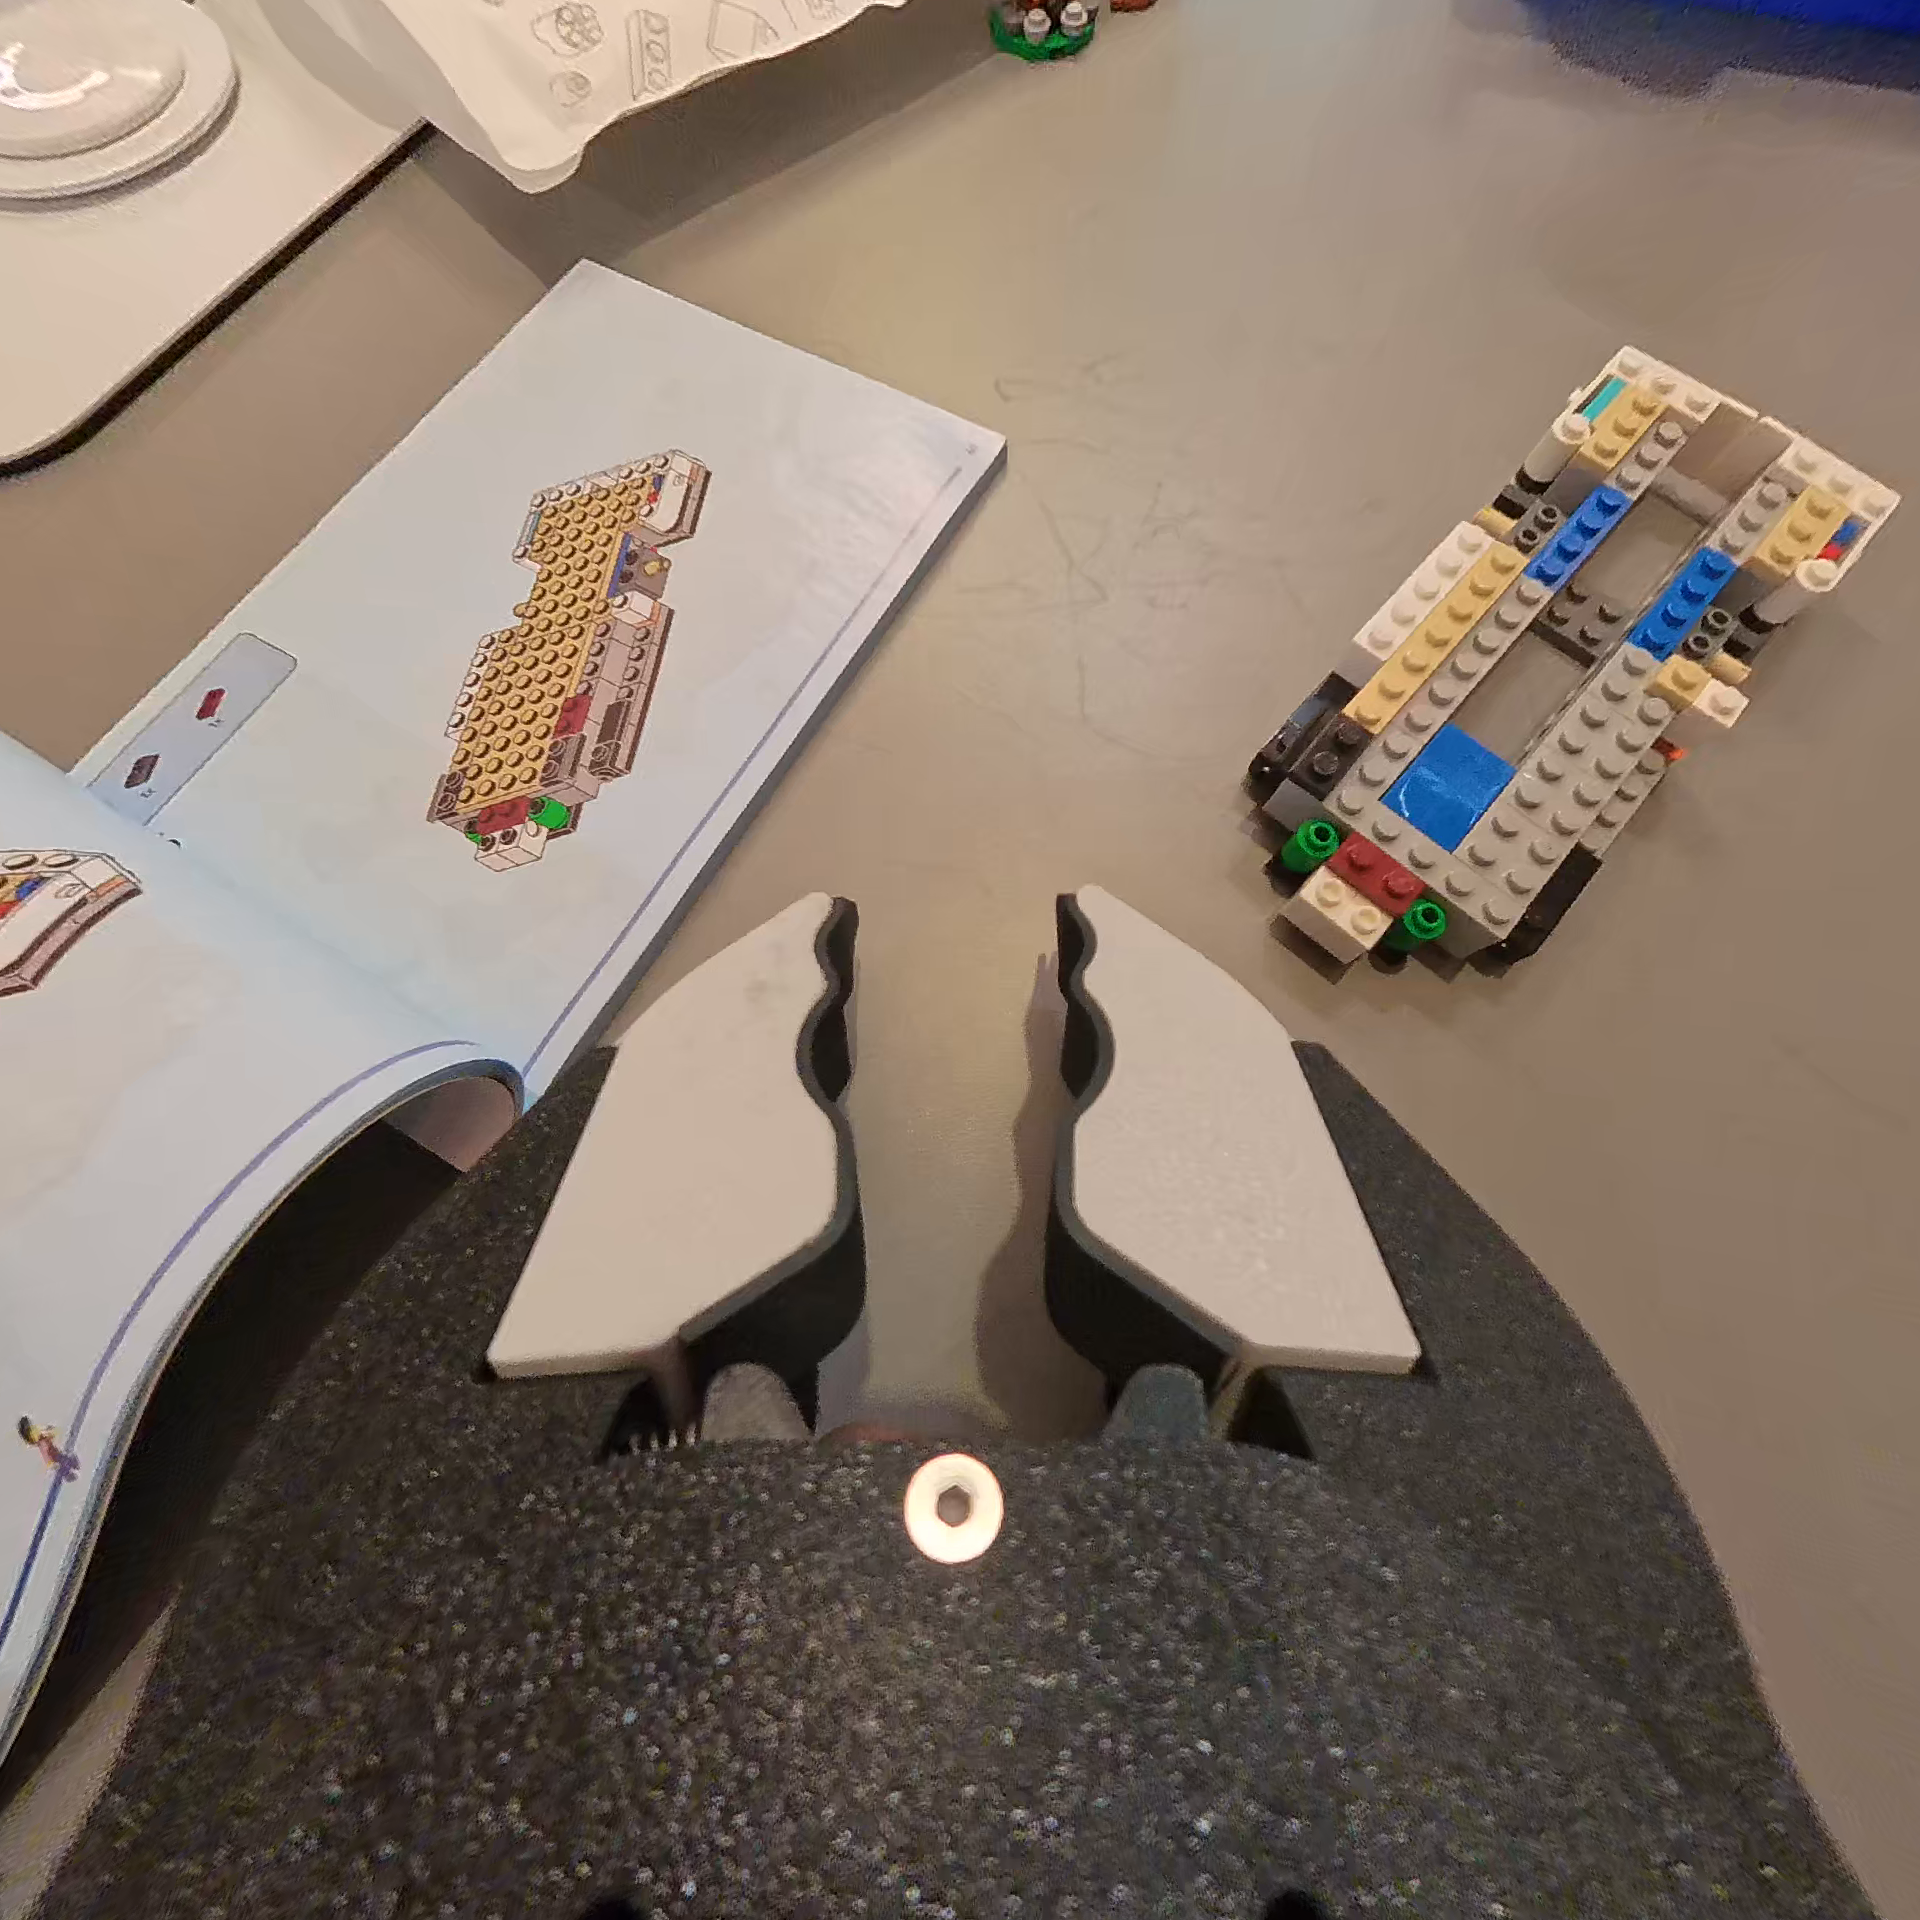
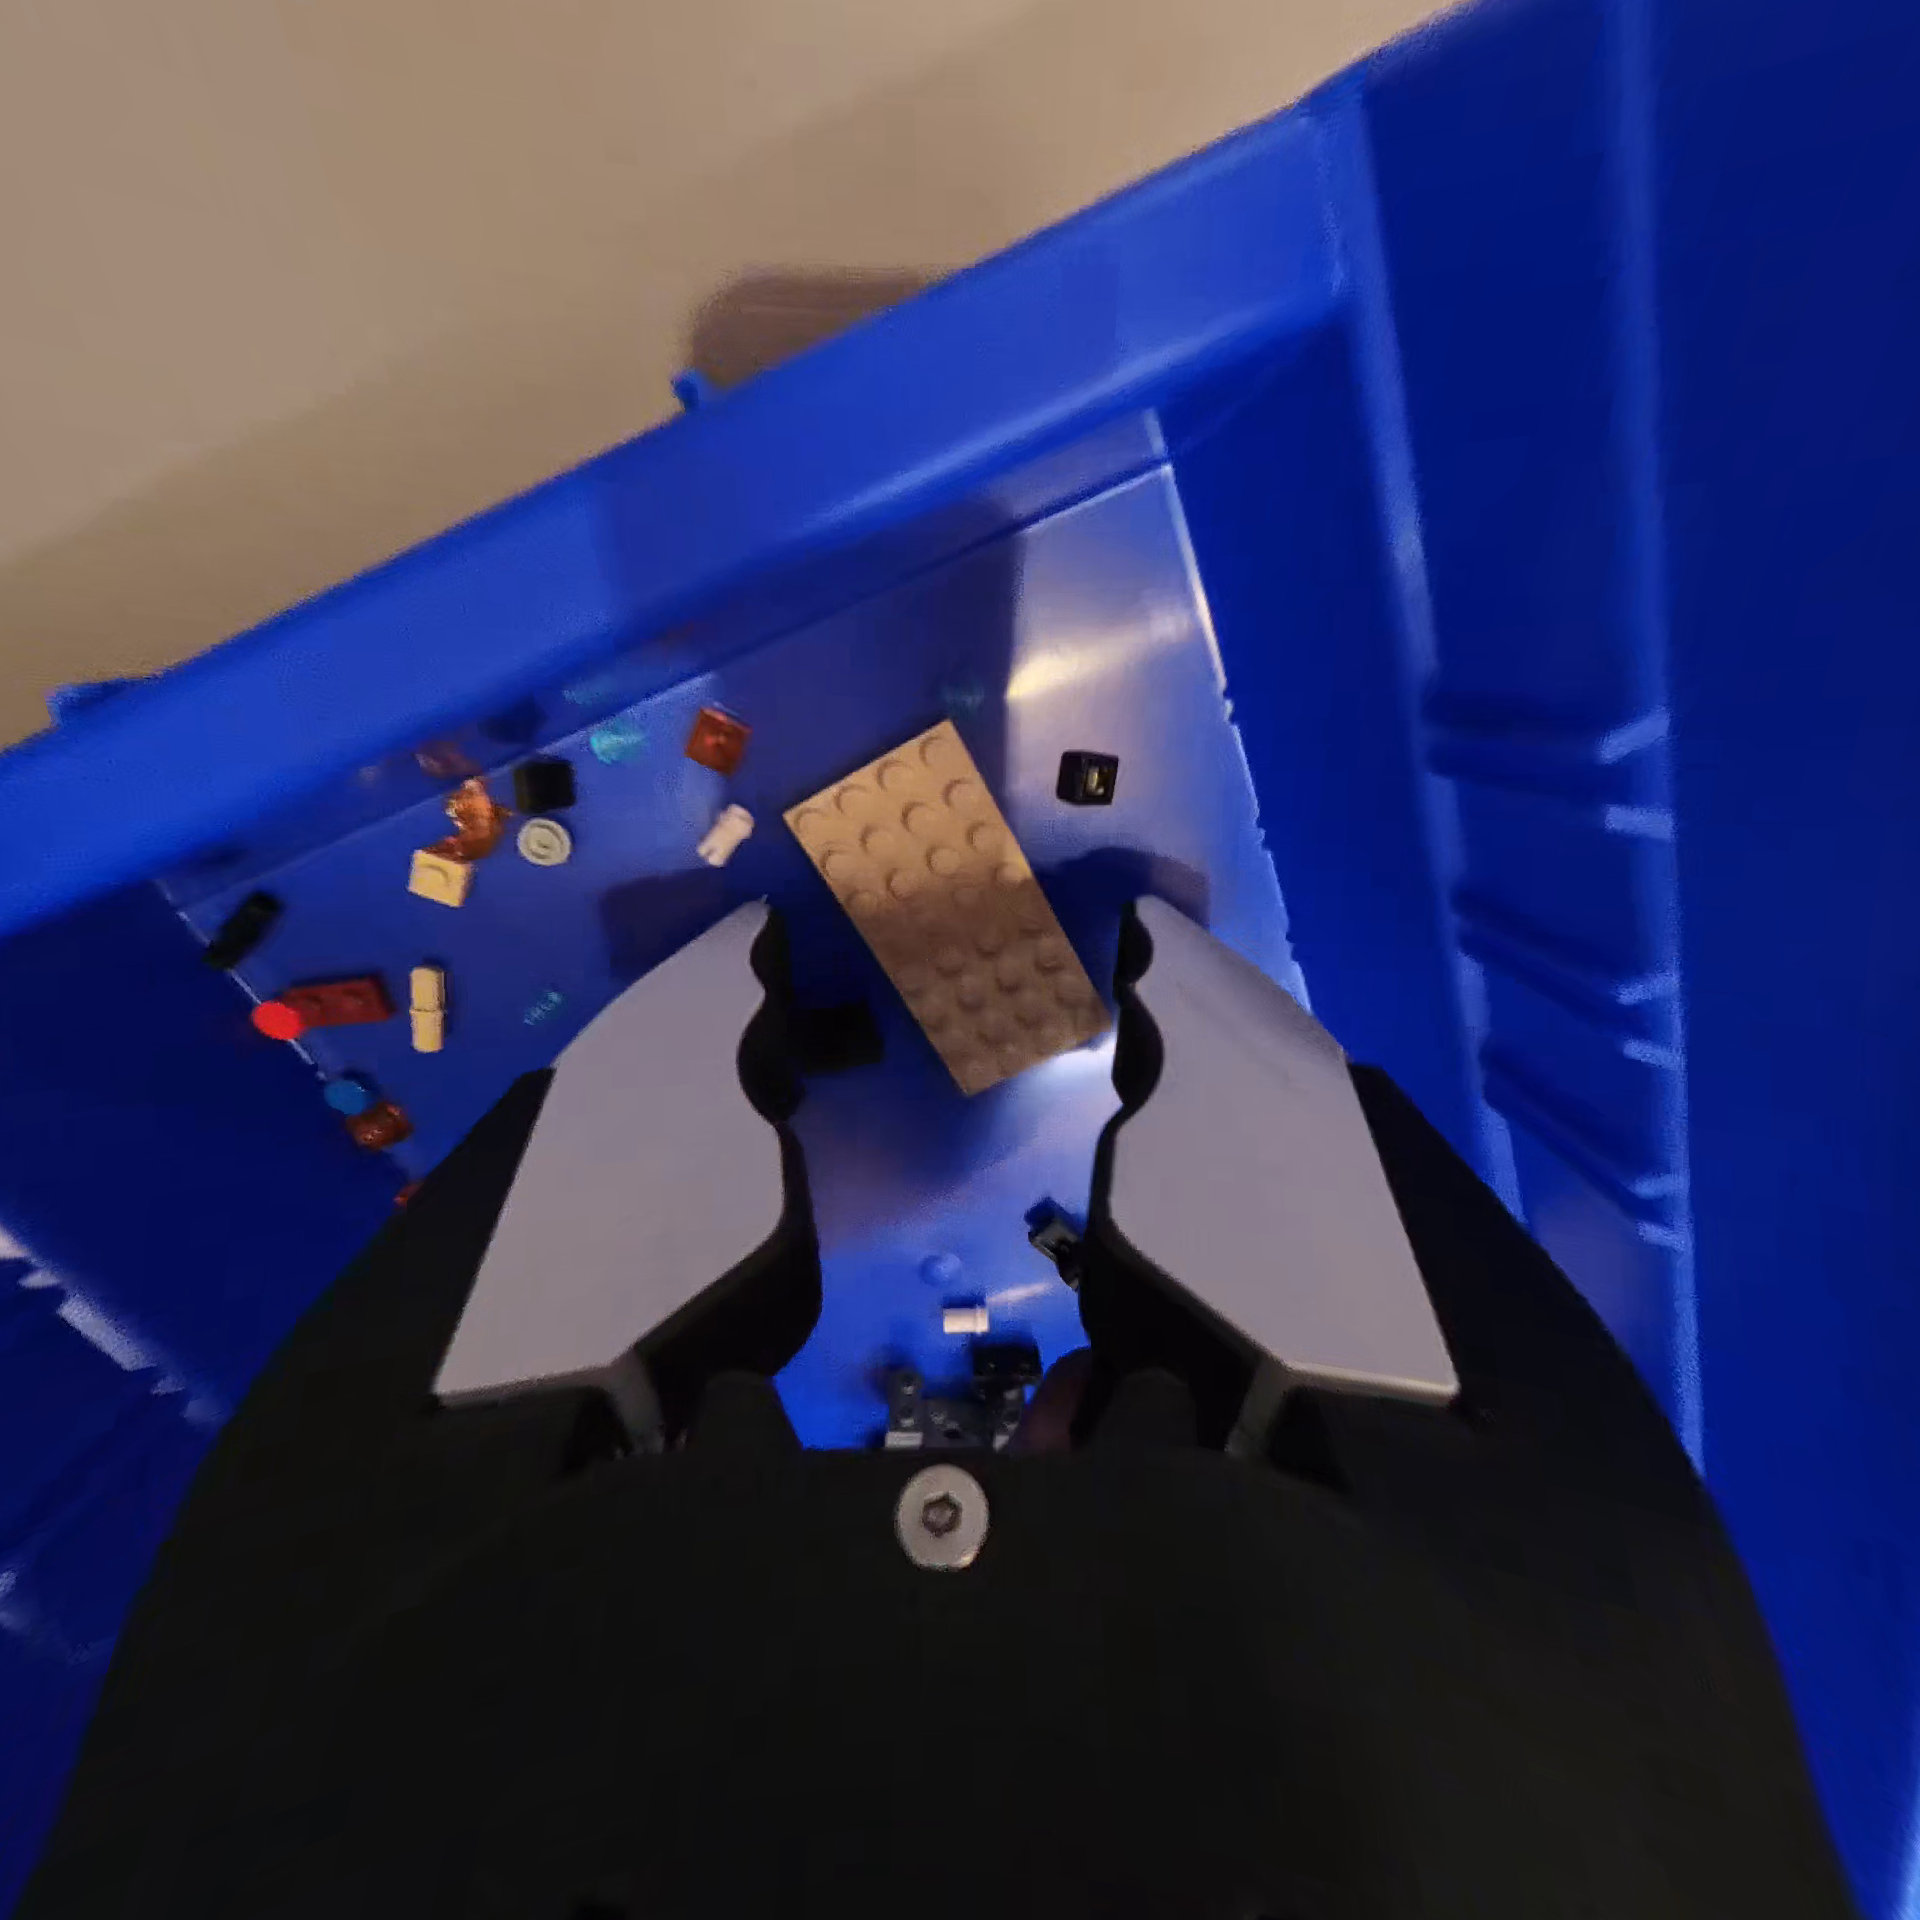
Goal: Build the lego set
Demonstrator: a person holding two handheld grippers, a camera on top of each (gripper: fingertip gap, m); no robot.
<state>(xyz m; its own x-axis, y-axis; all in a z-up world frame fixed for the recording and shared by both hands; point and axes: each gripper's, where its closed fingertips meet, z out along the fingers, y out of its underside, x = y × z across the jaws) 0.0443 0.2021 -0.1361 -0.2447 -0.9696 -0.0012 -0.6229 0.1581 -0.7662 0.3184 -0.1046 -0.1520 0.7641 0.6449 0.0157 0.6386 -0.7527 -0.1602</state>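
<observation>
The blue plastic bin (image 2: 935,436), smooth-walled with ribbed outer sides, holds a scatter of small toy bricks on its glossy floor. The largest is a tan studded plate (image 2: 940,904), flat and rectangular, lying askew. To its left lie a white peg (image 2: 725,834), a round grey stud piece (image 2: 543,842), a cream square brick (image 2: 441,878), a dark red plate (image 2: 338,1000) and a black cube (image 2: 543,784); another black cube (image 2: 1087,777) sits to the right.

The right gripper (image 2: 951,935) reaches into the bin, its fingers (image 2: 665,1091) spread wide with nothing held; the near end of the tan plate lies between the tips, clear of the left pad and close beside the right one.

The left gripper (image 1: 956,925) hovers over the grey, scuffed tabletop (image 1: 1143,312), fingers (image 1: 727,1039) partly open and empty. A partly built brick model (image 1: 1558,675), grey, tan and blue with green round studs, lies to the right; an open instruction booklet (image 1: 520,623) with curling pages lies left. A white round dish (image 1: 94,94) sits far left.
</observation>
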